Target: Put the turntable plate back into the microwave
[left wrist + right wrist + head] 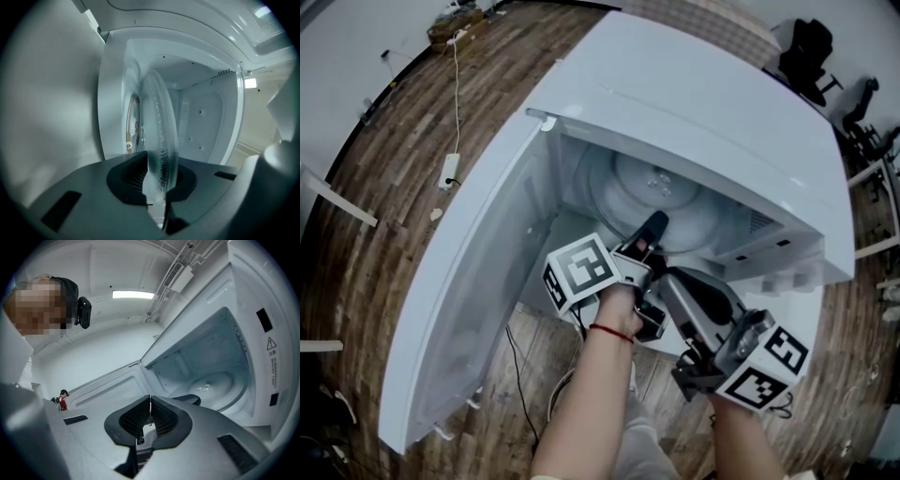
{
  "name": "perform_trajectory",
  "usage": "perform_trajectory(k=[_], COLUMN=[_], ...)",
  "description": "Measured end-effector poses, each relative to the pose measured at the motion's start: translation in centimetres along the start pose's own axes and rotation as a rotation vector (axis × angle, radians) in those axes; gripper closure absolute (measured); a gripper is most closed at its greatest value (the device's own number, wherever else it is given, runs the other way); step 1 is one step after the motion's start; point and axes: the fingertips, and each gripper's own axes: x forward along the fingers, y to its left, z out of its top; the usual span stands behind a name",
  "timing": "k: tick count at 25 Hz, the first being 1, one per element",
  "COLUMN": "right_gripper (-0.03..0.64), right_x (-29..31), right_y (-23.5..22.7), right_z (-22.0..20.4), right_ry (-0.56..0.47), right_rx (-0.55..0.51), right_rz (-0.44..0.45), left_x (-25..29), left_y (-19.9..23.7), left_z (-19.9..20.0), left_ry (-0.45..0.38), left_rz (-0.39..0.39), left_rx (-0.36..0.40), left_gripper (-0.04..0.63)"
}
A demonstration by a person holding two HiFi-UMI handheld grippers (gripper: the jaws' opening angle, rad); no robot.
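The clear glass turntable plate (656, 192) lies inside the open white microwave (703, 94), low over the cavity floor. My left gripper (653, 227) reaches into the cavity mouth and is shut on the plate's near rim. In the left gripper view the plate (159, 122) shows edge-on, pinched between the two pads of the left gripper (158, 190). My right gripper (649, 323) hangs just outside the opening, below the left one. Its pads meet in the right gripper view, so the right gripper (150, 416) is shut and holds nothing. From there the plate (215, 387) is seen in the cavity.
The microwave door (478, 281) stands swung open to the left. A power strip (450, 169) with its cable lies on the wooden floor. Office chairs (811, 47) stand at the far right. A black cable (520, 375) runs below the microwave's front.
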Motion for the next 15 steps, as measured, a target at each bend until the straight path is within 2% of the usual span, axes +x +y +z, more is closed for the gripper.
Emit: perform_trajectory(k=[4, 11, 15], right_gripper=[0.584, 0.584, 0.584], right_x=[0.10, 0.08, -0.06], right_y=[-0.33, -0.67, -1.03], right_z=[0.18, 0.88, 0.85], right_ry=[-0.005, -0.011, -0.008], right_rx=[0.006, 0.003, 0.005], right_rz=[-0.006, -0.021, -0.040], left_x=[0.45, 0.82, 0.78], left_y=[-0.12, 0.24, 0.33], left_z=[0.34, 0.47, 0.28], left_ry=[-0.012, -0.027, -0.030], left_rz=[-0.004, 0.070, 0.079], left_rx=[-0.013, -0.051, -0.070], left_gripper=[0.566, 0.568, 0.569])
